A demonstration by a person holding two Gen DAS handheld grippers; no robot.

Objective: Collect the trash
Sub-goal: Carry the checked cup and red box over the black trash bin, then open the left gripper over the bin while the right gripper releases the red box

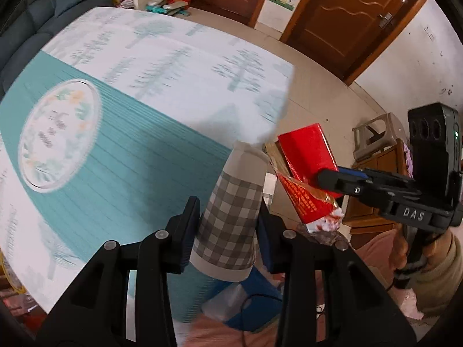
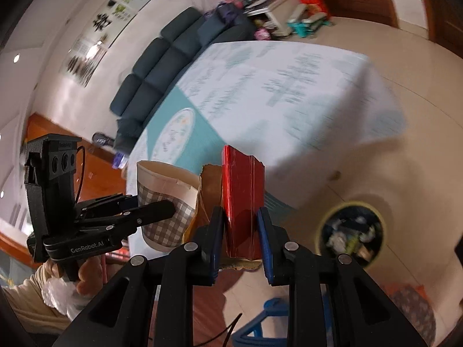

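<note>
Toward the lower left of the right wrist view, the left gripper (image 2: 166, 205) pinches a checked paper cup (image 2: 165, 205) across its wall, jaws part spread to the cup's width, so the cup rides clear of the table (image 2: 303, 86) behind it. At centre, the right gripper (image 2: 240, 231) is pressed narrow on a red packet (image 2: 243, 196), holding it on edge with torn wrapper beside it. At lower right stands 1 round bin (image 2: 351, 234), already full of scraps and well apart from both loads; I judge both pieces are held up for carrying there, neither yet over its mouth.
</note>
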